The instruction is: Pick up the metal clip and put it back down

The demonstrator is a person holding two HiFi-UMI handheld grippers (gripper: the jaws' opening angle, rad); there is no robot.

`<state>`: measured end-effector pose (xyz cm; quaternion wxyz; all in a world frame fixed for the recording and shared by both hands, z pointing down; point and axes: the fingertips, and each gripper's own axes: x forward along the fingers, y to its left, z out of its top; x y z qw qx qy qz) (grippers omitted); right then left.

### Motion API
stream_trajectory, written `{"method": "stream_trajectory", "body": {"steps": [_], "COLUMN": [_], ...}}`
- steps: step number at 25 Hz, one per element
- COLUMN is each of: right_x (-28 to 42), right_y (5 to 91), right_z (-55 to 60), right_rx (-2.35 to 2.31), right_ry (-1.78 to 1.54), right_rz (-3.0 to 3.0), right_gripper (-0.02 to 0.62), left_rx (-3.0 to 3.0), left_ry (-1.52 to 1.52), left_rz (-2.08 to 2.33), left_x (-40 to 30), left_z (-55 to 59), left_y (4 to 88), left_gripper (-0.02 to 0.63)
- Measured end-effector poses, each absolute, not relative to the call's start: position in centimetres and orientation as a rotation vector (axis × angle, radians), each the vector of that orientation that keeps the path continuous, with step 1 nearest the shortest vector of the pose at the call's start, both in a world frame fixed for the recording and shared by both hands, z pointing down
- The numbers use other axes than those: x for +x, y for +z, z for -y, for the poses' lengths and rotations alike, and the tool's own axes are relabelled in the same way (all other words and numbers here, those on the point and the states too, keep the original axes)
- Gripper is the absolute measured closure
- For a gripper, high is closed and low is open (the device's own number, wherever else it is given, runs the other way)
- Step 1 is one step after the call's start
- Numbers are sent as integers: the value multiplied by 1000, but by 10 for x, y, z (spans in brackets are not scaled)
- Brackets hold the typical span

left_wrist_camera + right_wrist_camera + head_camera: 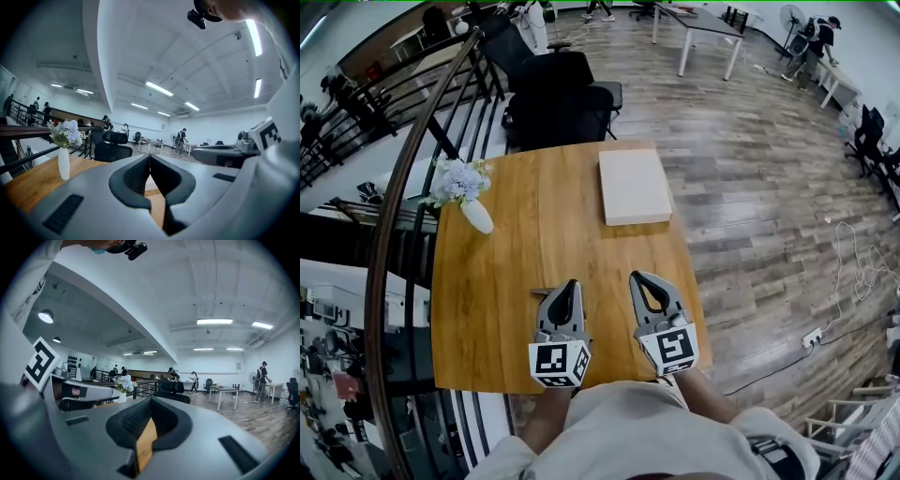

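No metal clip shows in any view. My left gripper and right gripper hover side by side over the front part of the wooden table, both pointing away from me and close to level. The left gripper has its dark pads touching at the tips with nothing between them. The right gripper is likewise shut and empty; only a strip of tabletop shows through the hollow behind its tips. Each gripper appears at the edge of the other one's view.
A white vase of pale flowers stands at the table's left edge. A flat beige slab lies at the far right of the table. Black office chairs stand beyond the far edge, a curved railing runs along the left, and people move in the background.
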<state>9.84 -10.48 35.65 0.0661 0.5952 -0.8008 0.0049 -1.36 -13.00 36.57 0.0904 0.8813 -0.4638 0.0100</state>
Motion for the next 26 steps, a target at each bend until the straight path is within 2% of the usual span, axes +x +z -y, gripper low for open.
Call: {"method": "stream_trajectory", "body": {"steps": [26], "right_x": [87], "right_y": [359], "right_z": [110], "right_rx": [1745], "right_ry": [46], "right_rz": [2461], "right_gripper": [569], "left_rx": [2648], "left_ry": [20], "left_rz": [1366], "left_x": [-15], "left_z": [136], "left_y": [356], "left_gripper": [581]}}
